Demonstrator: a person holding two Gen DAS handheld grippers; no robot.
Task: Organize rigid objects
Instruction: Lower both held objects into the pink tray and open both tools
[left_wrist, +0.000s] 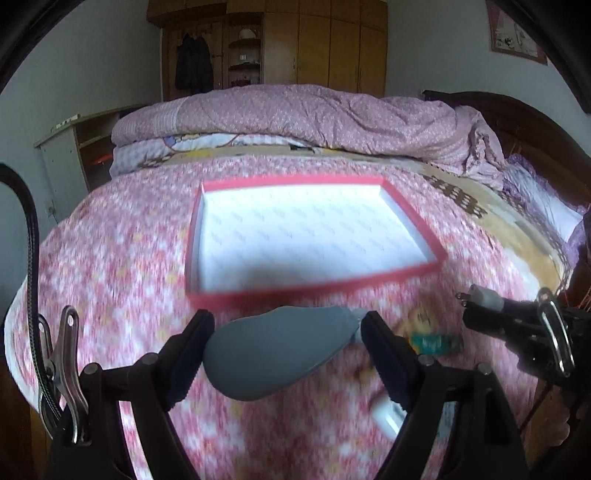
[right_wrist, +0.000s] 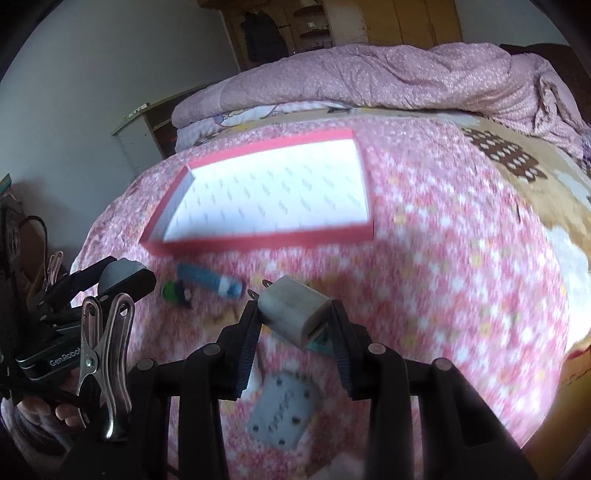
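Note:
My left gripper is shut on a grey oval mouse-like object and holds it just in front of the red-rimmed white box on the bed. My right gripper is shut on a white plug charger, held above the pink floral bedspread, short of the box. The right gripper with the charger also shows in the left wrist view; the left gripper with the grey object shows at the left of the right wrist view.
On the bedspread lie a blue tube, a green and black item, a grey flat plate with holes, a green item and a white item. A folded pink quilt lies behind the box.

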